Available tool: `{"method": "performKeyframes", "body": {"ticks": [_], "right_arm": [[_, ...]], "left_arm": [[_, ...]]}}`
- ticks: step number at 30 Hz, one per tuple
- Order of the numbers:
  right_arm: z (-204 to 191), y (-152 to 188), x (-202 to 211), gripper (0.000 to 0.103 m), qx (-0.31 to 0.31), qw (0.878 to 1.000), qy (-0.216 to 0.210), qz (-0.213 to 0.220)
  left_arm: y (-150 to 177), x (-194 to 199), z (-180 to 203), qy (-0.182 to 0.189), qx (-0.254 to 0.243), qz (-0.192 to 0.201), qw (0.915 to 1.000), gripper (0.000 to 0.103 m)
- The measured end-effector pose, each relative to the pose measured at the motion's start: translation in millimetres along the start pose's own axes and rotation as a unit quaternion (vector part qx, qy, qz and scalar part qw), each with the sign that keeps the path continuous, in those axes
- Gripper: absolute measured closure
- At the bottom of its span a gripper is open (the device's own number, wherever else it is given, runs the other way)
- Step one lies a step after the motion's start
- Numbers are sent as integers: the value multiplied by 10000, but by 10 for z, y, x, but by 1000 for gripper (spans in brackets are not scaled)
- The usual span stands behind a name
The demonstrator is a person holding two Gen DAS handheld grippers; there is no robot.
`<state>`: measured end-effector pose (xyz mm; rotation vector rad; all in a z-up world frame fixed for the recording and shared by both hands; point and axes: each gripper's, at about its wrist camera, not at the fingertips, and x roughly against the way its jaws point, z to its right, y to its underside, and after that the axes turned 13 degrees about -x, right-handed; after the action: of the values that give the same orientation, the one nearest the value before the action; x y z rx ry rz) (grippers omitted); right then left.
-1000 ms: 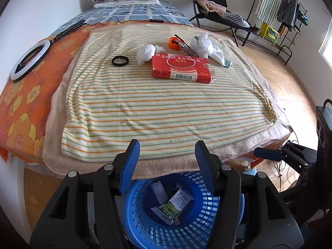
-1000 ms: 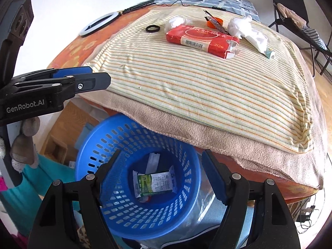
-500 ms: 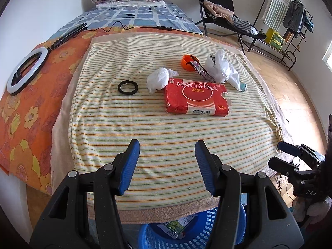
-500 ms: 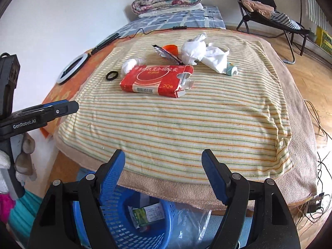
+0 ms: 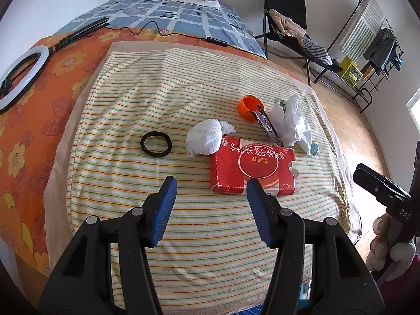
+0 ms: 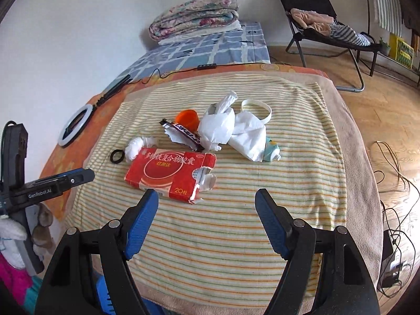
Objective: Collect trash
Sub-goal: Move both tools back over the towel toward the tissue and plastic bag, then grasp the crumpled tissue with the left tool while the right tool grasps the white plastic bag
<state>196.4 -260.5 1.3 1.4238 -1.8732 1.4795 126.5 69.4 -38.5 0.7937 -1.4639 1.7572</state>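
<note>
Both claws, left claw [image 5: 211, 183] and right claw [image 6: 206, 197], gape empty above red box [image 5: 252, 165]

Striped towel [image 5: 183, 236]: medicine box [image 5: 253, 166] lay centre | crumpled tissue [image 5: 206, 140] and rubber ring [image 5: 156, 143] to its left | cap [image 5: 248, 107] behind.

Both grippers lifted from over blue plastic basket [image 6: 103, 298], now above striped towel [image 5: 162, 105]; left gripper [image 5: 211, 183] and right gripper [image 6: 206, 195] nearer torn red cardboard box [image 6: 170, 174]. Basket nearly out of view.
</note>
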Motion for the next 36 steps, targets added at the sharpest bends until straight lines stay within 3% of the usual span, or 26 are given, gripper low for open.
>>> {"method": "performKeyframes", "body": {"ticks": [10,23,30,33,36], "right_arm": [[-1,-533,-563,27,-149,9999,-23,-8],[-92,-696,-1049,27,90,9998,154,-69],[-130,-705,-1165,27,228,9994,261,-61],[-160,-677,-1204,27,346,9988,331,-68],[-196,-658,-1266,38,435,9983,366,-145]], "left_arm": [[-234,-356,-131,80,294,-49,9995,46],[-368,-796,-223,40,272,-291,9992,46],[-386,-928,-211,17,180,-382,9991,65],[-391,-936,-205,-11,146,-363,9992,66],[-395,-919,-207,-52,122,-327,9994,73]]}}
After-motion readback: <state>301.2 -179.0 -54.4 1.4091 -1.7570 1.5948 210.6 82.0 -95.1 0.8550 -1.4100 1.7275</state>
